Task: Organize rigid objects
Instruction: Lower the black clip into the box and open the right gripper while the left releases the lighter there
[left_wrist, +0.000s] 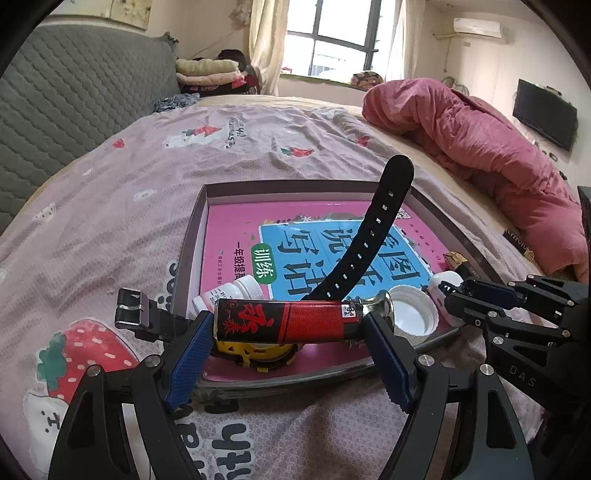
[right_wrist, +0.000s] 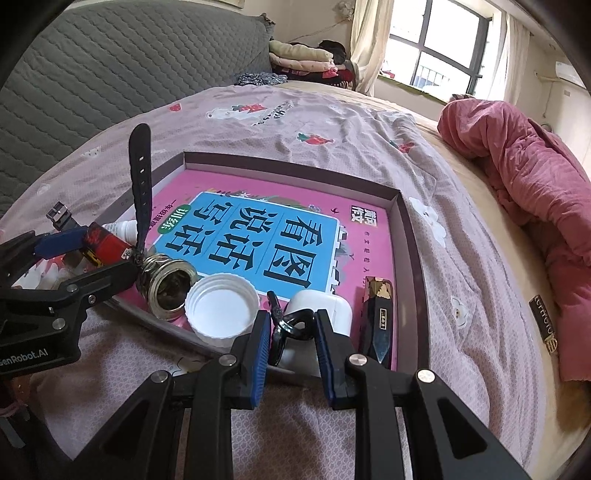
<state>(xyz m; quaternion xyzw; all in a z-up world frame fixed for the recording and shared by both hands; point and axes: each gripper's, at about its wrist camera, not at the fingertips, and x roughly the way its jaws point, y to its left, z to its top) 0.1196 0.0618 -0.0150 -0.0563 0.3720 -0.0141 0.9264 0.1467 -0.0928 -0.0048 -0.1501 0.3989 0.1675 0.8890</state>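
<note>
A shallow grey tray (left_wrist: 190, 236) lies on the bed with a pink and blue book (left_wrist: 229, 229) in it. My left gripper (left_wrist: 288, 326) is shut on a red and black lighter (left_wrist: 284, 319), held crosswise over the tray's near edge. Under it sits a yellow and black watch (left_wrist: 258, 354), its black strap (left_wrist: 369, 236) curving upward. My right gripper (right_wrist: 291, 328) is shut on a small black clip (right_wrist: 291, 326) at the tray's near edge. Behind it is a white earbud case (right_wrist: 332, 306). The left gripper (right_wrist: 98, 256) also shows at the left of the right wrist view.
Also in the tray are a white cap (right_wrist: 221, 306), a metal ring-shaped part (right_wrist: 168, 284), a small white bottle (left_wrist: 236, 291) and a black and gold bar (right_wrist: 378, 310). A pink quilt (right_wrist: 535, 177) is bunched at the right; a grey headboard (left_wrist: 74, 92) stands at the left.
</note>
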